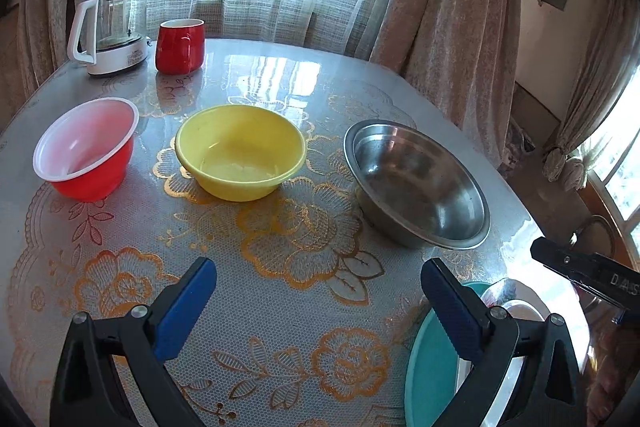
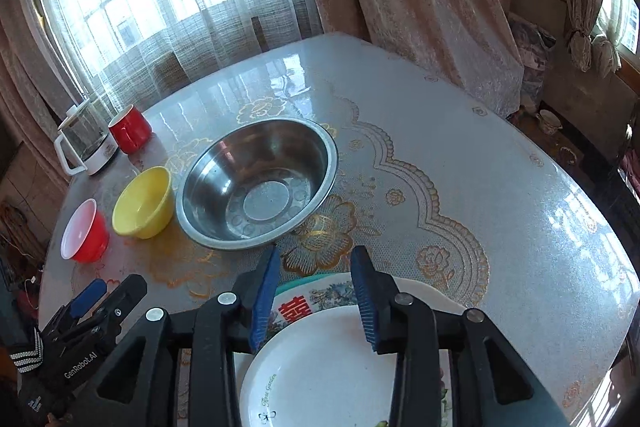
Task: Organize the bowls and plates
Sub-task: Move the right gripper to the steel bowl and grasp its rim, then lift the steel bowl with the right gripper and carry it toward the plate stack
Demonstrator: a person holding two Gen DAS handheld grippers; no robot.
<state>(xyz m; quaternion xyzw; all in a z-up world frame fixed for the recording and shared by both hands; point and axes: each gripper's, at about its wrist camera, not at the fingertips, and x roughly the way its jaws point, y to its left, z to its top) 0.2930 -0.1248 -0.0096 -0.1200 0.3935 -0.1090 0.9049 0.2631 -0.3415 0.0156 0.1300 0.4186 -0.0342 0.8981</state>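
Left gripper (image 1: 318, 281): I see the jaws spread as wide as they go, blue pads facing each other, nothing between them, pointed down and forward. In the right wrist view it shows at lower left, held by a hand (image 2: 28, 379) in what looks like a dark glove with a striped cuff, though the edge blurs there.

Right gripper (image 2: 314, 273): jaws partly apart, pads gripping nothing, angled downward.
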